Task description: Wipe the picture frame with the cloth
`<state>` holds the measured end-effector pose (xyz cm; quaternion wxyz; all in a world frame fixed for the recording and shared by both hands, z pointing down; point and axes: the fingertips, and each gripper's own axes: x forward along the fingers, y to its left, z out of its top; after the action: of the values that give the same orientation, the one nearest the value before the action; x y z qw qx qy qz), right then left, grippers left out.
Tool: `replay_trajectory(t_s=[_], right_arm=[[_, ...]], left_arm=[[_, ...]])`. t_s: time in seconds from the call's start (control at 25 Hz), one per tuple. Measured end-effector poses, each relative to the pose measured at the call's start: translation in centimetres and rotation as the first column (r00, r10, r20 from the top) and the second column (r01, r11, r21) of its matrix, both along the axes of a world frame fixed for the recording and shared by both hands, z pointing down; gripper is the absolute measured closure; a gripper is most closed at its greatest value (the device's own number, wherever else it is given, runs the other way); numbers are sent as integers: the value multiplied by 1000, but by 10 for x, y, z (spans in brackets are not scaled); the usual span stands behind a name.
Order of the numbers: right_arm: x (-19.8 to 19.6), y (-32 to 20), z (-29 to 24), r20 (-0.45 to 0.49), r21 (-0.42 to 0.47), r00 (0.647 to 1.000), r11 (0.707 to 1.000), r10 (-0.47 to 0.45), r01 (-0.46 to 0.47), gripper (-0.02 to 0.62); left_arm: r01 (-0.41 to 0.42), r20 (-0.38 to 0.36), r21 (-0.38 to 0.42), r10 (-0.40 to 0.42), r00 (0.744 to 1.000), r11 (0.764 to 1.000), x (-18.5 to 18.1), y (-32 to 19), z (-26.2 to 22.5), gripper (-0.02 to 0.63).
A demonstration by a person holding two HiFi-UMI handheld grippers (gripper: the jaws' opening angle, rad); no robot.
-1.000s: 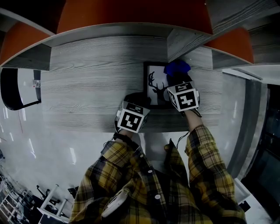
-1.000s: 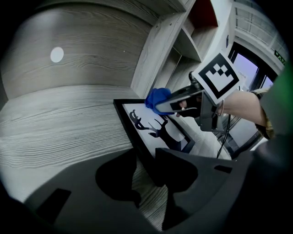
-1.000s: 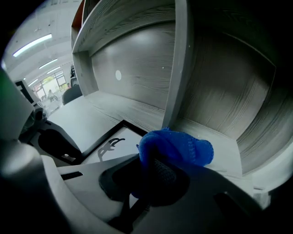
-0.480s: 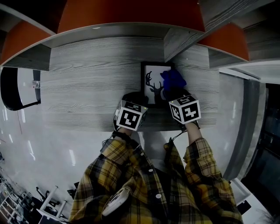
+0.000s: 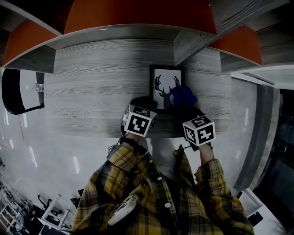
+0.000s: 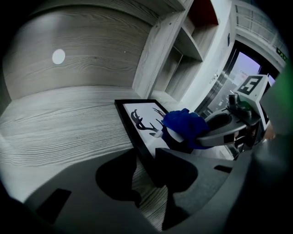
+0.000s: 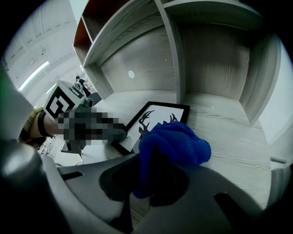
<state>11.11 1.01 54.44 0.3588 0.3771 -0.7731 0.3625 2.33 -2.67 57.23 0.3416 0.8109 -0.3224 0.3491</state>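
Observation:
A black picture frame (image 5: 164,86) with a deer silhouette lies flat on the grey wood desk (image 5: 92,87). My left gripper (image 5: 145,103) is shut on the frame's near left edge; in the left gripper view the jaws pinch the black border (image 6: 147,157) near its corner. My right gripper (image 5: 187,107) is shut on a bunched blue cloth (image 5: 184,95), which rests on the frame's near right part. In the right gripper view the cloth (image 7: 173,142) bulges out of my gripper (image 7: 153,183) and hides part of the frame (image 7: 155,118). The left gripper view also shows the cloth (image 6: 185,128) on the glass.
An upright shelf divider (image 5: 194,42) stands just behind the frame's far right corner, with orange cupboard fronts (image 5: 138,13) above. The desk's near edge (image 5: 92,134) runs under both grippers. A dark curved object (image 5: 18,92) sits off the desk's left end.
My right gripper has drawn the blue cloth from the frame's far right corner toward me, down its right side. The left gripper has kept its hold on the frame.

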Motion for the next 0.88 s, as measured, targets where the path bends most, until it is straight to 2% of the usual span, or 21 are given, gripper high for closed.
replay_trajectory(t_s=[0.24, 0.36, 0.52, 0.72, 0.8, 0.88], right_arm=[[-1, 17, 0, 20, -33, 1000, 999, -2, 2, 543], [-1, 10, -13, 23, 2, 1000, 1000, -4, 4, 543], [-10, -36, -51, 28, 145, 999, 989, -22, 18, 543], [-15, -111, -68, -38, 310, 999, 950, -20, 31, 543], [-16, -132, -51, -83, 314, 996, 948, -21, 46, 543], [-16, -142, -22, -132, 268, 991, 961, -37, 72, 543]], left_arm=[[2, -11, -5, -2, 1000, 1000, 2, 0, -2, 471], [14, 2, -7, -14, 1000, 1000, -1, 3, 6, 471], [21, 3, -3, -21, 1000, 1000, -3, 1, 6, 472], [20, -2, -5, -20, 1000, 1000, -2, 1, 4, 472], [21, -6, -4, -21, 1000, 1000, -3, 0, 4, 472], [23, -11, -8, -23, 1000, 1000, -2, 1, 4, 474]])
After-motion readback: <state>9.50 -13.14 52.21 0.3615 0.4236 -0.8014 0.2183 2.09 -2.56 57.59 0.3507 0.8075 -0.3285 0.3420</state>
